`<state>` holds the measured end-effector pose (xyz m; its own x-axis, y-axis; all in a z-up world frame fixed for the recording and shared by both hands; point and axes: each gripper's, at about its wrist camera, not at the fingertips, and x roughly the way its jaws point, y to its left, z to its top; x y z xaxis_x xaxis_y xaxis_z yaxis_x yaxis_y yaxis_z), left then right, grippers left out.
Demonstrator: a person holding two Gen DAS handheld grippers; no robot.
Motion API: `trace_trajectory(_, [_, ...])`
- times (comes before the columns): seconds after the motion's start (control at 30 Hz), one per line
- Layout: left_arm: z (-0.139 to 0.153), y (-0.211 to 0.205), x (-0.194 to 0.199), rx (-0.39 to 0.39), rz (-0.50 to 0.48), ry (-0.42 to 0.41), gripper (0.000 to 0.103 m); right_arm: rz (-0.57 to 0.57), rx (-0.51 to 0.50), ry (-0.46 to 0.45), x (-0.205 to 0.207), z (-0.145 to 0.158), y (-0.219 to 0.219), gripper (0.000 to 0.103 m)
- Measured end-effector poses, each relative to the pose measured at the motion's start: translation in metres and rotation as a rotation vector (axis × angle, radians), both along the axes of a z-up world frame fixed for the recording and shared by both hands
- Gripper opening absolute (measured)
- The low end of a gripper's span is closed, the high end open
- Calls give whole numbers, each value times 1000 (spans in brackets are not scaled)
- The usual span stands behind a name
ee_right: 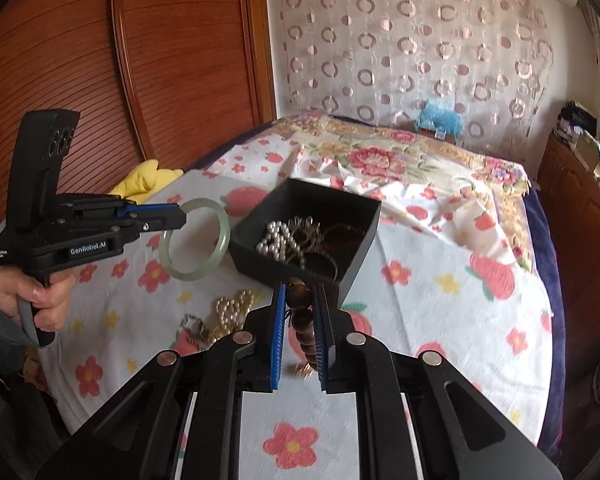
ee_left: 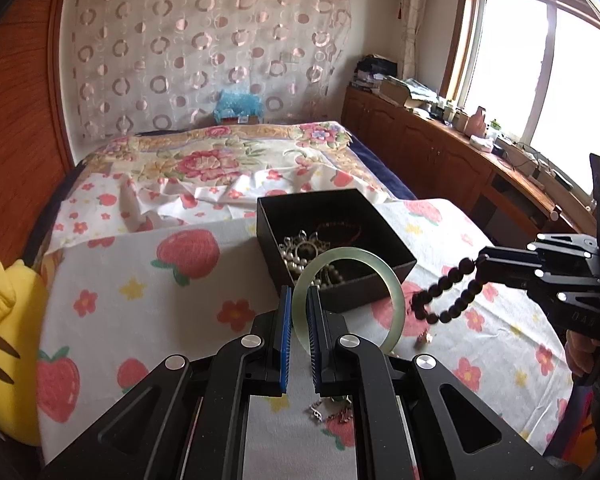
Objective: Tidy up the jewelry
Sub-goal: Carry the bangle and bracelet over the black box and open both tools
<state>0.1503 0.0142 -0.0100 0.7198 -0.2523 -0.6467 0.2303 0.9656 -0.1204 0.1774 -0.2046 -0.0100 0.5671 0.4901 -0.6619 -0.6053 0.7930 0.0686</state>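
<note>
A black open box (ee_left: 384,228) (ee_right: 364,236) sits on the strawberry-print cloth and holds pearls (ee_right: 276,240) and chains. My left gripper (ee_left: 299,300) (ee_right: 180,218) is shut on a pale green jade bangle (ee_left: 396,292) (ee_right: 220,240), held in the air just short of the box. My right gripper (ee_right: 300,300) (ee_left: 480,266) is shut on a dark bead bracelet (ee_right: 302,322) (ee_left: 444,296), which hangs beside the box's near right corner. Loose pearls (ee_right: 232,308) and chains (ee_left: 332,412) lie on the cloth near me.
A yellow plush toy (ee_left: 4,344) (ee_right: 144,180) lies at the bed's left edge by the wooden wardrobe (ee_right: 120,80). A small trinket (ee_left: 424,338) lies on the cloth. A wooden cabinet (ee_left: 440,148) with clutter runs under the window on the right.
</note>
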Motion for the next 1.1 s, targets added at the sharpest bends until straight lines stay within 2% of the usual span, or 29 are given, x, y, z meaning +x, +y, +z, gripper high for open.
trace_trajectory(0.6, [7,-2,22,14,16,-5,7,14,-13,-104,42,43,10,15])
trace_trajectory(1.1, [8,1,37,15,29,-5,7,44,-16,-88,79,23,40,15])
